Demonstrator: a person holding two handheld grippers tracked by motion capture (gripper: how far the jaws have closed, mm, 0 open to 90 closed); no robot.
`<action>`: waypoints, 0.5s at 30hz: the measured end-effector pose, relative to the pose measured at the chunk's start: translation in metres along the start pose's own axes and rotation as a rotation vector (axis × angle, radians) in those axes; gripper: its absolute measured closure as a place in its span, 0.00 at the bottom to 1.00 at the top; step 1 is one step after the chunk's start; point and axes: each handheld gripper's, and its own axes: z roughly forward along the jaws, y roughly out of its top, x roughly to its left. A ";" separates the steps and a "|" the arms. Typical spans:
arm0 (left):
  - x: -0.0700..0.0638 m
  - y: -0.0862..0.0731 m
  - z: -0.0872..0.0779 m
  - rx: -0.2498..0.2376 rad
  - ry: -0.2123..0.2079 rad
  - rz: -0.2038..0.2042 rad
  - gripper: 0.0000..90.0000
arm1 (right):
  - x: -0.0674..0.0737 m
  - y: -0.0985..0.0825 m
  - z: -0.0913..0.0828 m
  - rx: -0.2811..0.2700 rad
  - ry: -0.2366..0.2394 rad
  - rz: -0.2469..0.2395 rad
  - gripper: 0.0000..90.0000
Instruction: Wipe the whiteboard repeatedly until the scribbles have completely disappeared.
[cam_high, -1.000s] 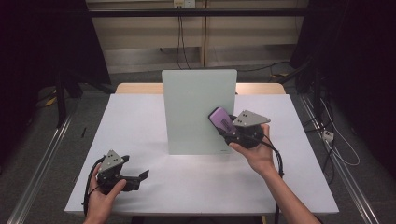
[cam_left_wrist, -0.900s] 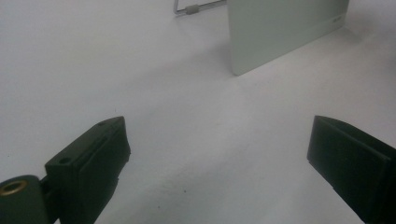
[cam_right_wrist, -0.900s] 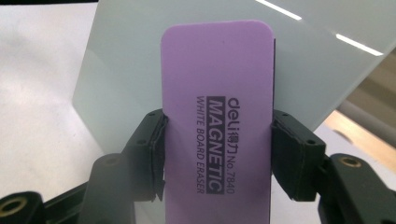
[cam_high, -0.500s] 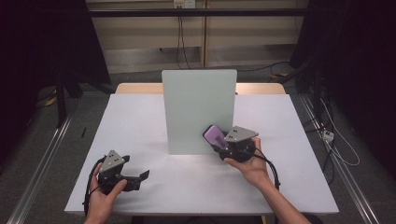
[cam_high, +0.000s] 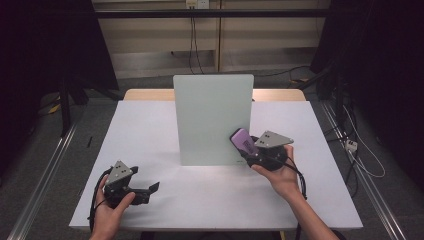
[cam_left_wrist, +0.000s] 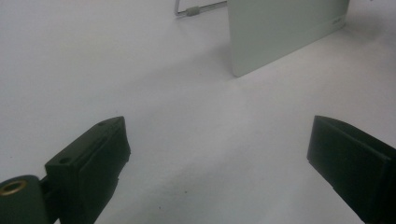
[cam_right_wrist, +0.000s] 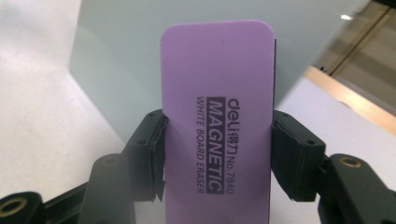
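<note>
A purple magnetic whiteboard eraser (cam_right_wrist: 217, 116) is clamped between the jaws of my right gripper (cam_right_wrist: 217, 154), printed side toward the camera. In the high view the eraser (cam_high: 243, 141) is held against the lower right part of the upright pale whiteboard (cam_high: 212, 117), with the right gripper (cam_high: 250, 150) just right of it. My left gripper (cam_high: 150, 192) rests low on the table near the front left, its jaws wide apart. In the left gripper view the left gripper (cam_left_wrist: 219, 154) holds nothing, and the whiteboard (cam_left_wrist: 280, 28) stands further off.
The white table (cam_high: 150, 130) stretches around the board, with its front edge close to both hands. A wire stand foot (cam_left_wrist: 191, 9) shows behind the board. Cables (cam_high: 365, 160) lie on the floor to the right. A metal rail (cam_high: 45, 170) runs along the left side.
My right gripper, still holding the eraser, dropped down the board and then shifted a little to the right. The left gripper has stayed put.
</note>
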 end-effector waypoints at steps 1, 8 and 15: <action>0.000 0.000 0.000 0.004 0.001 0.002 0.06 | -0.002 0.001 -0.002 -0.006 -0.010 0.009 0.47; 0.001 0.000 0.000 0.005 0.000 0.004 0.06 | -0.017 0.019 -0.012 -0.063 -0.054 0.031 0.47; -0.001 -0.001 0.001 0.010 0.000 0.008 0.06 | -0.006 0.005 -0.001 -0.021 -0.027 0.005 0.47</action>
